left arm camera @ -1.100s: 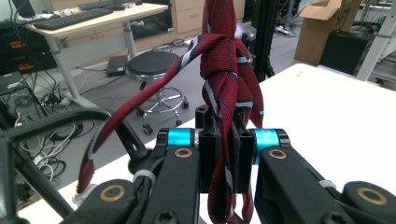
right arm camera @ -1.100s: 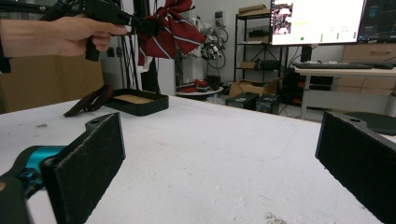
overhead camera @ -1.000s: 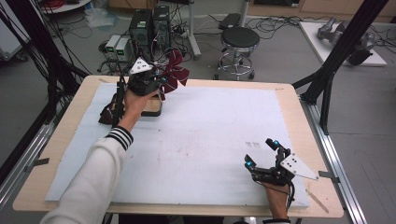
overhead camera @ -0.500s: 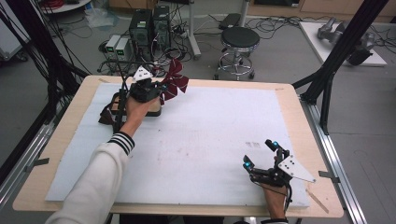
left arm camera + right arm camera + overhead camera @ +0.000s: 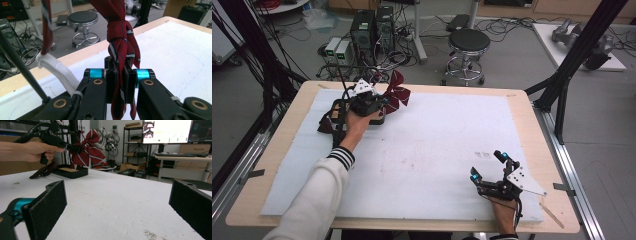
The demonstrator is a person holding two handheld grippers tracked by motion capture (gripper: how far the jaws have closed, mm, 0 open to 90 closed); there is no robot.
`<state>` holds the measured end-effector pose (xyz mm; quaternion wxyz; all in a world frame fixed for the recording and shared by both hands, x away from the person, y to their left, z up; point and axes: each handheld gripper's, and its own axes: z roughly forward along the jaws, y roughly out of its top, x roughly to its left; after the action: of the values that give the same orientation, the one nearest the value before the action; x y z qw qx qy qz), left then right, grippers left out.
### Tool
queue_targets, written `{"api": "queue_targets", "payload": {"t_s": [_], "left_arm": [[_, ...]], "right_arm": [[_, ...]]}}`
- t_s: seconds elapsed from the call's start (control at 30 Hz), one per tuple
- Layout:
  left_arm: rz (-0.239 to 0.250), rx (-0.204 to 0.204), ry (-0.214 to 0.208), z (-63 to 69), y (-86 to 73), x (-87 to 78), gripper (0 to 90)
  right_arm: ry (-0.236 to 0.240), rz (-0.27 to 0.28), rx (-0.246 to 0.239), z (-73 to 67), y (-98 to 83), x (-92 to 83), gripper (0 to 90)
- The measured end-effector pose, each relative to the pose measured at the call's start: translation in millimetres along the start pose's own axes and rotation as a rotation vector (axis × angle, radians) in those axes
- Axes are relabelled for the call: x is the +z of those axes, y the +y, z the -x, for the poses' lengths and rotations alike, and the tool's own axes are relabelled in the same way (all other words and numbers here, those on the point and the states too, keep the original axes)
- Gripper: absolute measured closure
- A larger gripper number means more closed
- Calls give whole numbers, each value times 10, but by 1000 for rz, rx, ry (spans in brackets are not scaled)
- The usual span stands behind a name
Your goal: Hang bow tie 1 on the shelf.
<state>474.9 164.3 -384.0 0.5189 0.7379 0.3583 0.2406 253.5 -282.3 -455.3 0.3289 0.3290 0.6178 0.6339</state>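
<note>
Left claw is clamped tight on a dark red striped bow tie, held up at the far left end of the desk. In the left gripper view the bow tie's knot sits just above the closed jaws, with the striped fabric pinched between the pads and hanging down through them. A white elastic band runs off one red strap at the left of that view. The bow tie's loops fan out past the claw toward the far desk edge.

Just under the held bow tie is a shallow black tray, flat on the white sheet that covers the desk. A dark strap lies partly over the tray's edge and trails onto the sheet on the side away from the bow tie. From the right gripper view the bow tie hangs above the tray; can't tell whether it touches it.

Right claw is low at the near right corner of the desk, well apart from the bow tie, jaws spread wide, nothing between the pads.
</note>
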Motion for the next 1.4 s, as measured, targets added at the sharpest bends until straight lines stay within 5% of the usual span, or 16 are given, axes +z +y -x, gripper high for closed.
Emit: {"api": "queue_targets", "payload": {"t_s": [0.4, 0.47, 0.53, 0.57, 0.63, 1.03, 1.4], "left_arm": [[-11, -21, -1, -19, 2, -24, 800], [-14, -34, -1, -12, 2, -20, 652], [-36, -56, -19, -5, 0, -18, 300], [-44, -69, -19, 0, 1, -22, 300], [-53, -92, -7, 4, 20, -56, 125], [57, -24, -23, 31, 82, -626, 118], [133, 34, -40, 0, -157, -1362, 118]], "right_arm": [[-7, 3, -10, -5, -4, 0, 5], [-7, 2, -9, -4, -3, -1, 5], [-7, 1, -8, -3, -3, -2, 5], [-7, 1, -8, -3, -3, -2, 5], [-8, 2, -7, -3, -4, -4, 5], [-7, 3, -10, -2, -3, 1, 5], [-10, 3, -8, -3, -5, -2, 5]]}}
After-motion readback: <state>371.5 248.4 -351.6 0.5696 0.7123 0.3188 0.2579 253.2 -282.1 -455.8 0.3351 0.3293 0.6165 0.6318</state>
